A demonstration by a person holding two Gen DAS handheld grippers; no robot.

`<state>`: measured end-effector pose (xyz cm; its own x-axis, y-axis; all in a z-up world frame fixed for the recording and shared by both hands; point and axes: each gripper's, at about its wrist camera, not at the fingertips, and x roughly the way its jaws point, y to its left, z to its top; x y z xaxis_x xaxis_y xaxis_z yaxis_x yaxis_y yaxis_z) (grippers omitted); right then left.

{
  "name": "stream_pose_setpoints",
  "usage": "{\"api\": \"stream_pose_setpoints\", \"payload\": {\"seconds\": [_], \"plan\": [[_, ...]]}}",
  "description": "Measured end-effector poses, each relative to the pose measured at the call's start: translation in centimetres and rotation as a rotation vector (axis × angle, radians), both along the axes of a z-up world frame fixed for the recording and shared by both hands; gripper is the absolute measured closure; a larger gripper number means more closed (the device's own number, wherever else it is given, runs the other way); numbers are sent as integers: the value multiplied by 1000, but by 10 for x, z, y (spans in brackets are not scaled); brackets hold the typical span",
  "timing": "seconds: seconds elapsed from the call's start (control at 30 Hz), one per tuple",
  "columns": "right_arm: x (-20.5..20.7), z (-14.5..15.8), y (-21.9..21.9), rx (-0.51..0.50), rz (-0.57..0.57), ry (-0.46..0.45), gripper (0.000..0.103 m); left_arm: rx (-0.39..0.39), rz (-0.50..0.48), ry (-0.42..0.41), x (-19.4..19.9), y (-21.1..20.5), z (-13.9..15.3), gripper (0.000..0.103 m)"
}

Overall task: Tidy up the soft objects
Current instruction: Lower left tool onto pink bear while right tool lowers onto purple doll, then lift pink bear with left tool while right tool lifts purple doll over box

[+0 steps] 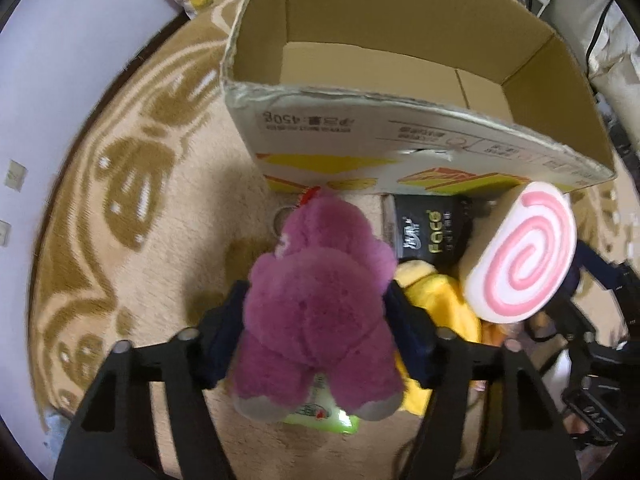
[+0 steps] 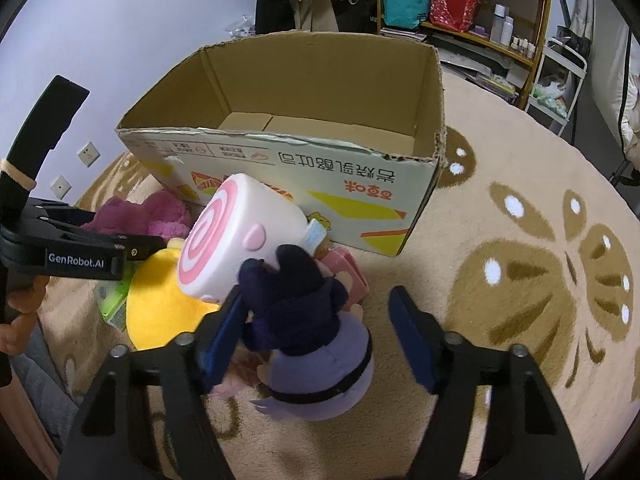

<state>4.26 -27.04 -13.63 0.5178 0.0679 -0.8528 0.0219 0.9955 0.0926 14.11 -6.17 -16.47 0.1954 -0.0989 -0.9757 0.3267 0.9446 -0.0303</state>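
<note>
My left gripper (image 1: 316, 304) is shut on a purple plush bear (image 1: 316, 308) and holds it above the rug, in front of the open cardboard box (image 1: 400, 136). The bear also shows in the right wrist view (image 2: 140, 216). A doll in dark blue and lilac clothes (image 2: 312, 336) holding a white plush roll with a pink spiral (image 2: 232, 240) sits between the fingers of my right gripper (image 2: 320, 320). The right jaws are open; the left finger touches the doll, the right finger stands apart. The box (image 2: 304, 184) looks empty inside.
A yellow plush (image 2: 160, 304), a green packet (image 2: 112, 300), a pink item (image 2: 348, 272) and a black pouch (image 1: 428, 232) lie on the patterned beige rug (image 2: 520, 280) before the box. Shelves (image 2: 480, 8) and a white rack stand behind.
</note>
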Motion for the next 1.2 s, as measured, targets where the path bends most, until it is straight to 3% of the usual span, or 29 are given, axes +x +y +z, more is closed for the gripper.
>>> {"api": "stream_pose_setpoints", "payload": {"seconds": [0.07,0.27,0.83,1.2], "plan": [[-1,0,0,5,4,-1,36,-45,12,27,1,3,-1,44],[-2,0,2,5,17,-3,63,-36,-3,13,-3,6,0,48],[-10,8,-18,49,-45,-37,65,1,52,-56,-20,17,13,49],[-30,44,-24,65,-78,-176,66,23,81,-153,-41,27,37,49]]}}
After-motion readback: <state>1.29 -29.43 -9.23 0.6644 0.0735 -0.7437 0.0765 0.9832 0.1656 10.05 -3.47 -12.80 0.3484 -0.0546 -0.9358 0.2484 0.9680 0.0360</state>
